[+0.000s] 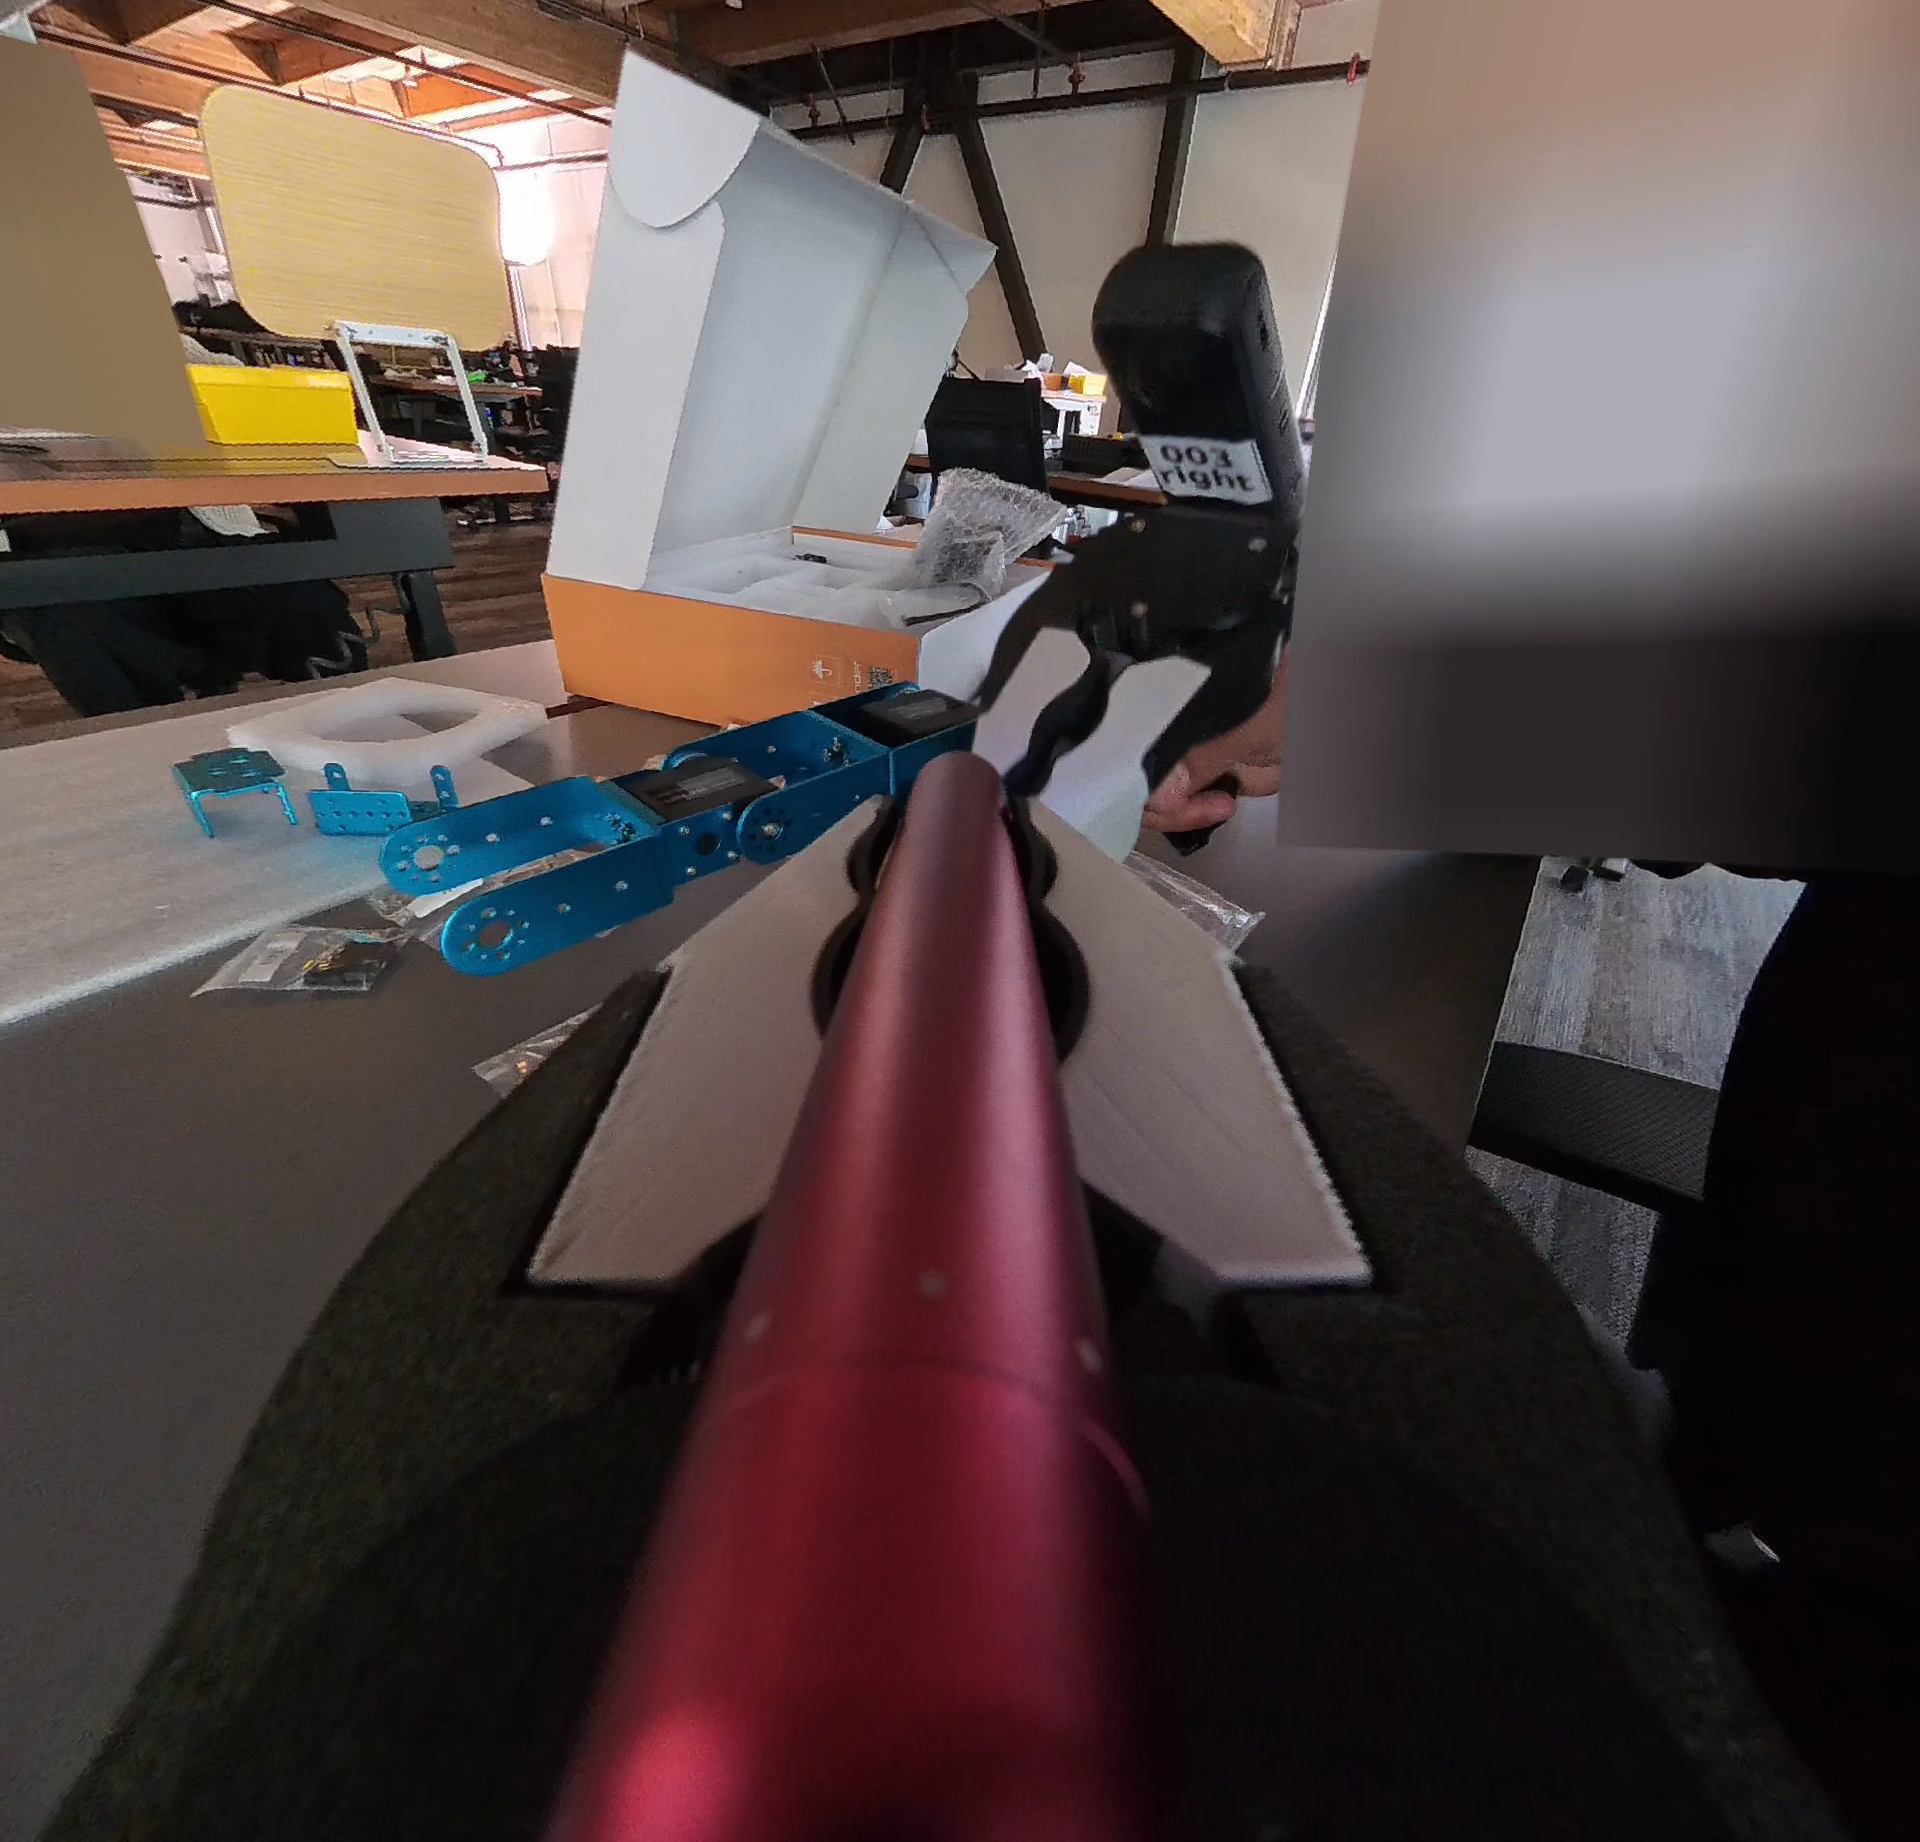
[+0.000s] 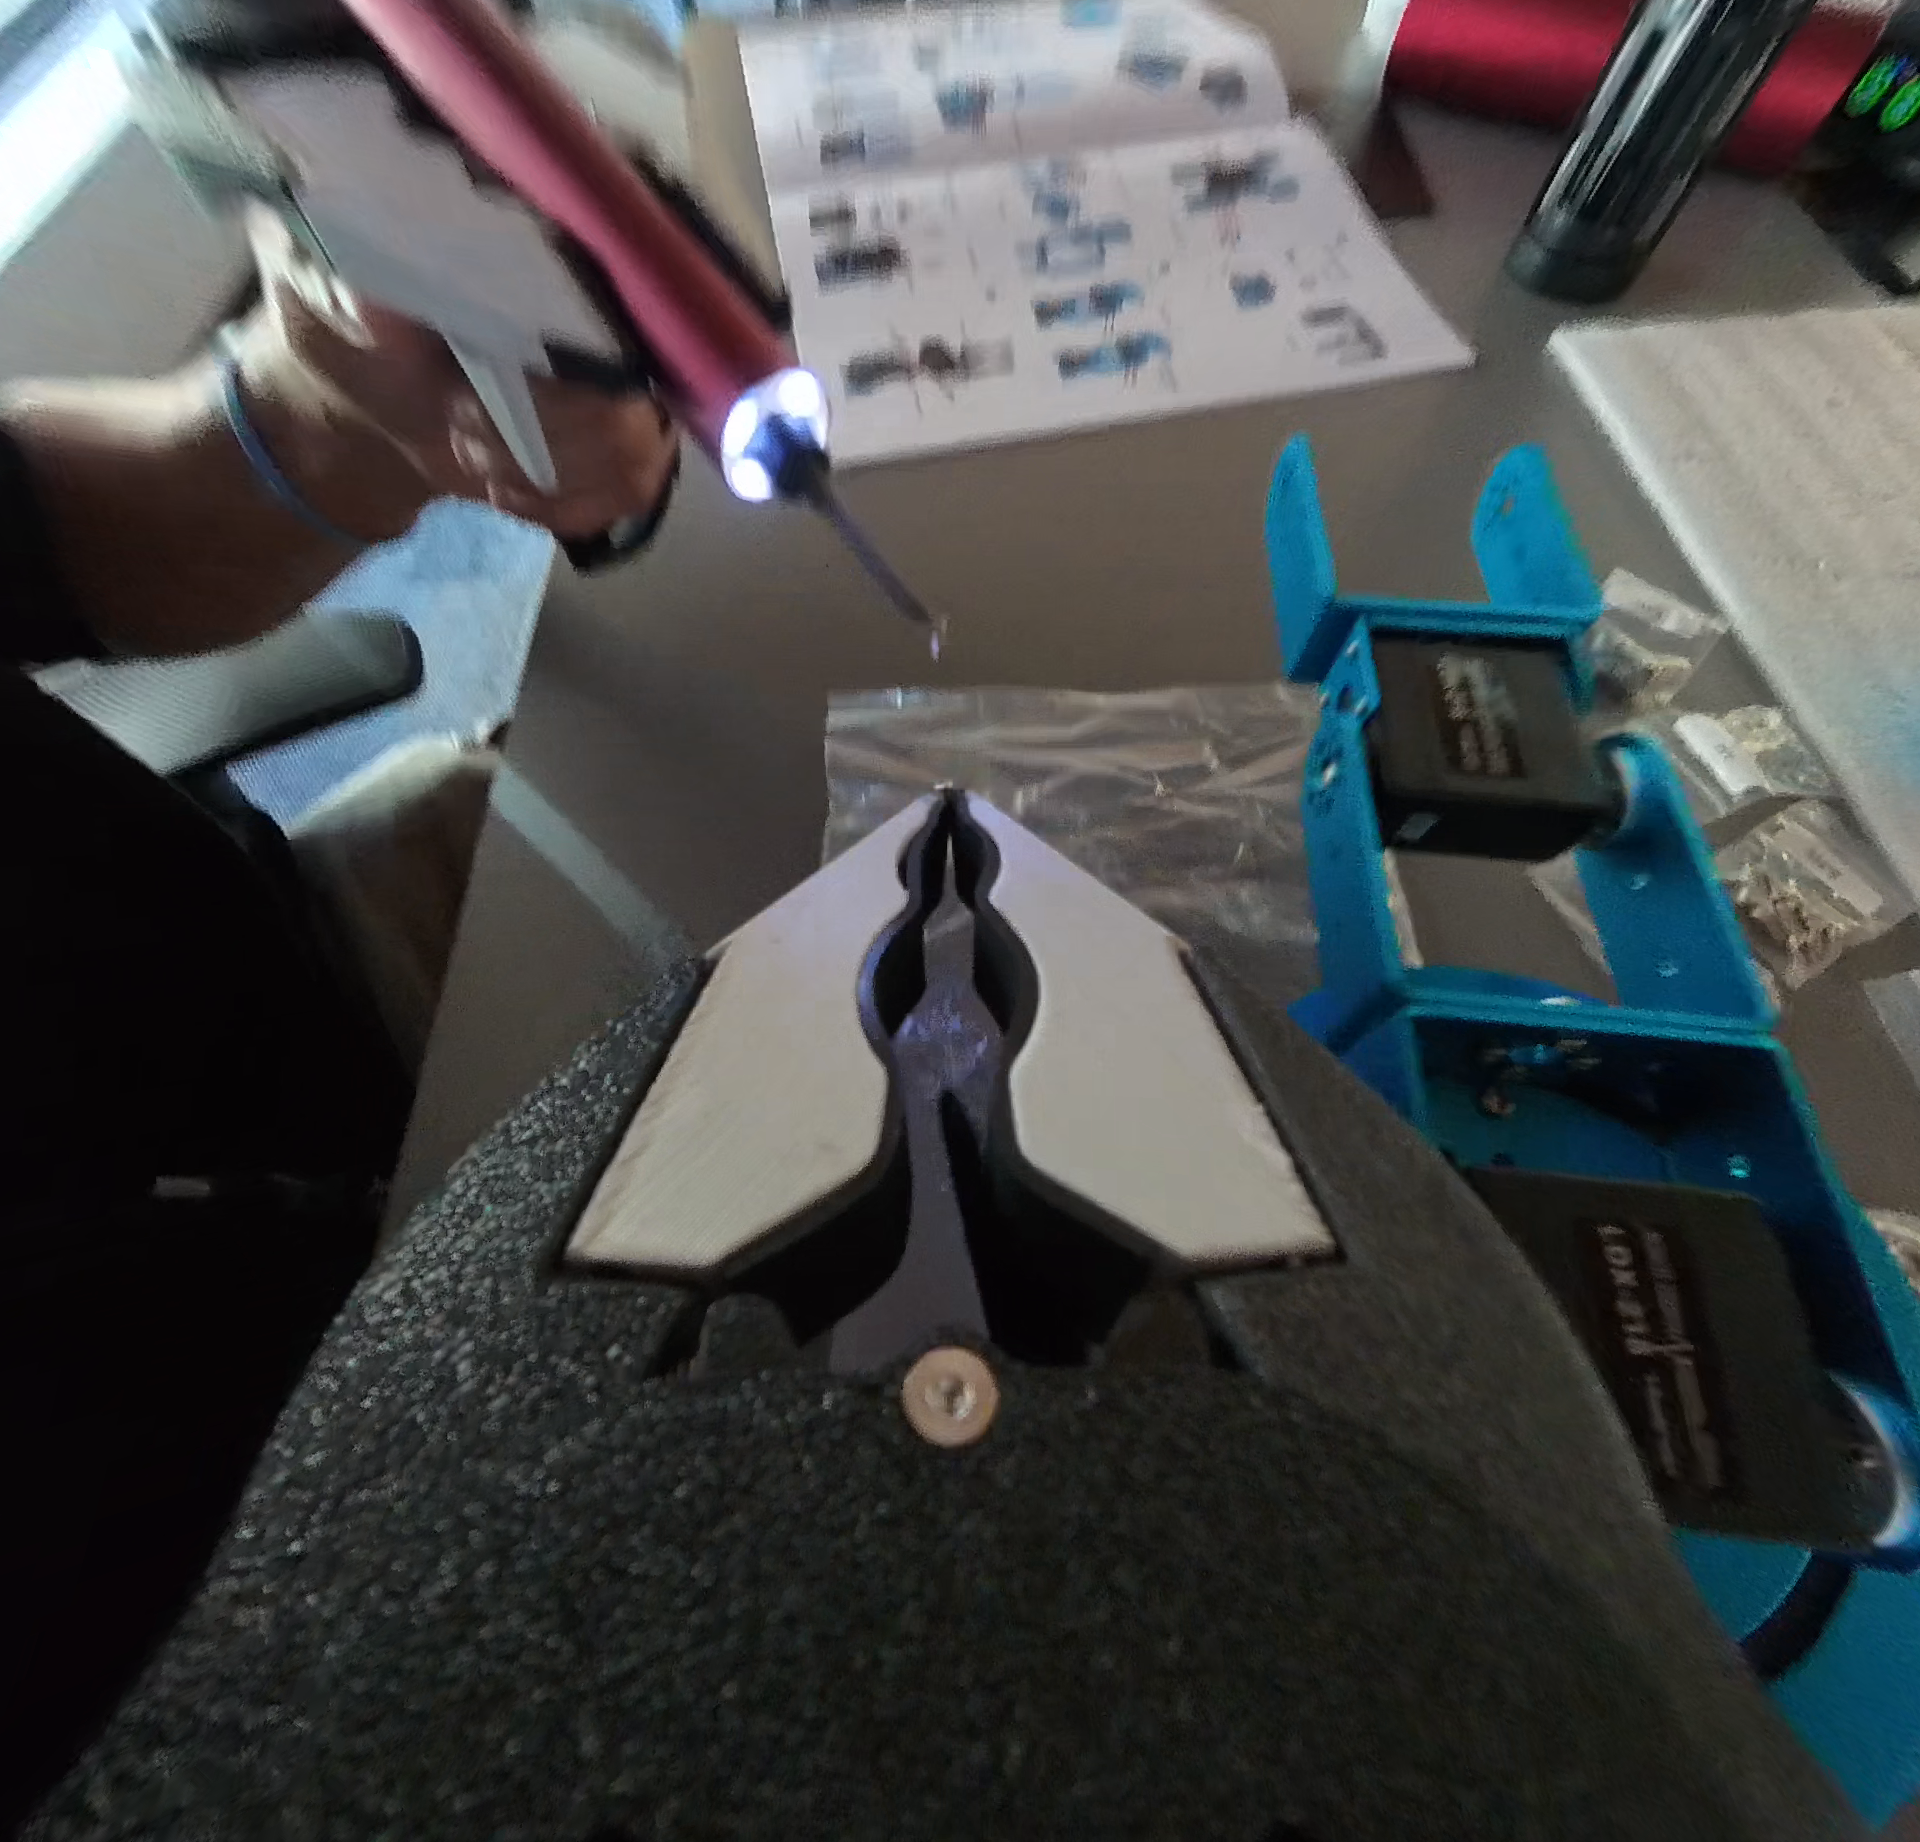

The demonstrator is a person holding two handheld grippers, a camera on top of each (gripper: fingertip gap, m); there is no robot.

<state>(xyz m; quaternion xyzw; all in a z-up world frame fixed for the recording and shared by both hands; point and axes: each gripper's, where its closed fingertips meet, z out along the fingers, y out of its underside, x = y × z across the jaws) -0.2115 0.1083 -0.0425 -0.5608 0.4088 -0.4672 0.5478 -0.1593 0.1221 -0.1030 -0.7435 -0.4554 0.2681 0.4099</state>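
Note:
My left gripper is shut on a red electric screwdriver that runs forward between its white fingers. In the right wrist view the screwdriver comes in from the upper left with its nose lights on. Its thin bit ends just above and ahead of my right gripper. The right gripper is shut, its tips over a clear plastic bag; a tiny pale speck sits at the tips. A blue bracket assembly with black servos lies to its right. The right gripper also shows in the left wrist view.
An open white and orange box stands behind the blue assembly. White foam, loose blue brackets and small parts bags lie on the grey table. An open booklet and a black cylinder lie farther back. Across from one pair of fingers to the other is roughly 8 cm.

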